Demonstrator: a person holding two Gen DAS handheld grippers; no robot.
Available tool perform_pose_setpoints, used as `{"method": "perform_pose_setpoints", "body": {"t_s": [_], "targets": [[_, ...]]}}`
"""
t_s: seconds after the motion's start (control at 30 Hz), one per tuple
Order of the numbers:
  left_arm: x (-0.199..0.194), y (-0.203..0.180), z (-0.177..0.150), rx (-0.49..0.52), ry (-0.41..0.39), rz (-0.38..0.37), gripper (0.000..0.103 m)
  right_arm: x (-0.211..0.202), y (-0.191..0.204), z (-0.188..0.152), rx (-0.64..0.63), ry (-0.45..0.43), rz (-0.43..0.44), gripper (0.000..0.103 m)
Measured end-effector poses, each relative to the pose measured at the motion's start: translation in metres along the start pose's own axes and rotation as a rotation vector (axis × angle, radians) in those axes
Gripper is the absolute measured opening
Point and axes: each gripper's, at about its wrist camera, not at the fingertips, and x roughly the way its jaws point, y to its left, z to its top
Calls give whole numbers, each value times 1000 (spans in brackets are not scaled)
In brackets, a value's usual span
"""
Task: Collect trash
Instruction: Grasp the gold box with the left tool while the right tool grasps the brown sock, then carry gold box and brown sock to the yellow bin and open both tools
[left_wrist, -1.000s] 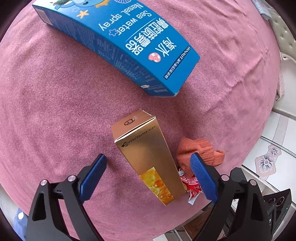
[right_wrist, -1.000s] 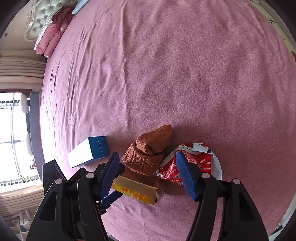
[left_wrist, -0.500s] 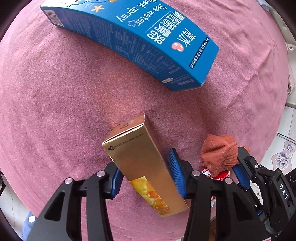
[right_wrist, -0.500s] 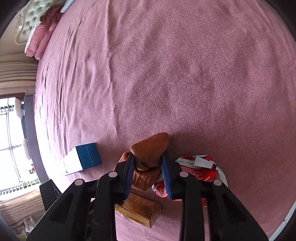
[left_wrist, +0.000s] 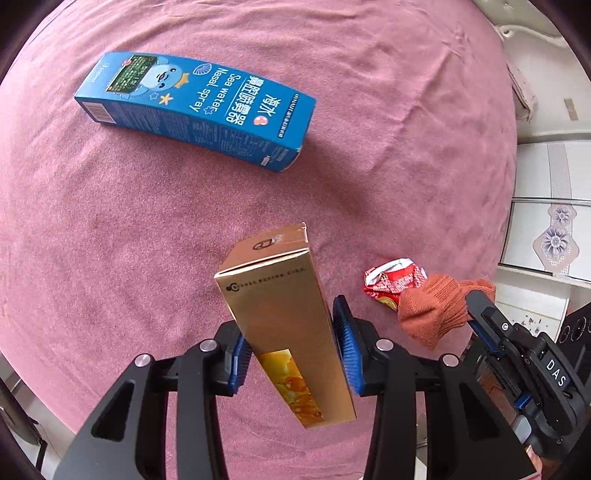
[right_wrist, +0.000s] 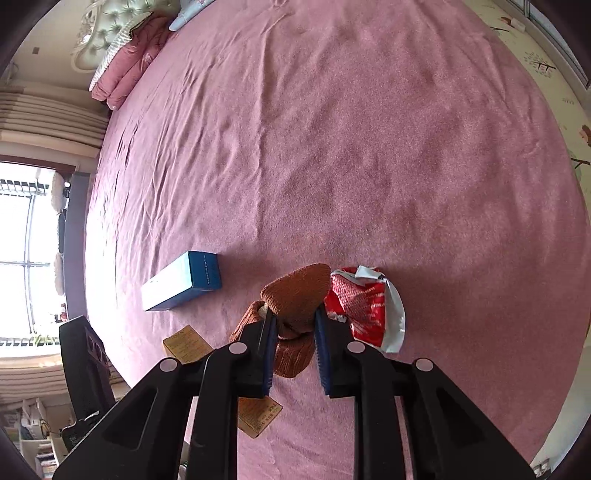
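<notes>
My left gripper (left_wrist: 291, 347) is shut on a gold box (left_wrist: 284, 317) and holds it lifted above the pink bedspread (left_wrist: 147, 221). My right gripper (right_wrist: 293, 347) is shut on an orange-brown knitted sock (right_wrist: 295, 295), also lifted; the sock shows in the left wrist view (left_wrist: 436, 310) too. A crumpled red and white wrapper (right_wrist: 365, 302) lies on the bedspread just right of the sock, and it shows in the left wrist view (left_wrist: 391, 280). A blue nasal spray box (left_wrist: 199, 110) lies flat farther up the bed, also visible in the right wrist view (right_wrist: 184, 284).
The bedspread (right_wrist: 332, 147) stretches far ahead to pink pillows (right_wrist: 125, 70) and a tufted headboard (right_wrist: 107, 33). The bed's edge is close behind both grippers. White cabinets (left_wrist: 546, 229) stand to the right, a window (right_wrist: 26, 240) to the left.
Both grippers have risen with their loads: the gold box and the sock are off the bedspread, and the wrapper under the sock lies uncovered. One second ago both grippers were open.
</notes>
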Motion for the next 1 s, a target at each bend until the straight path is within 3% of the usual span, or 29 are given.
{"method": "perform_pose_setpoints", "body": {"t_s": [0.5,1.0], "targets": [[-37,-45,-90,352,-13,-34,36,-95,-60,-106,129,-122,46,19],[-37,-144,-196,662,5,-71,36,-189,-165,-190,302,-297,9,19]]}}
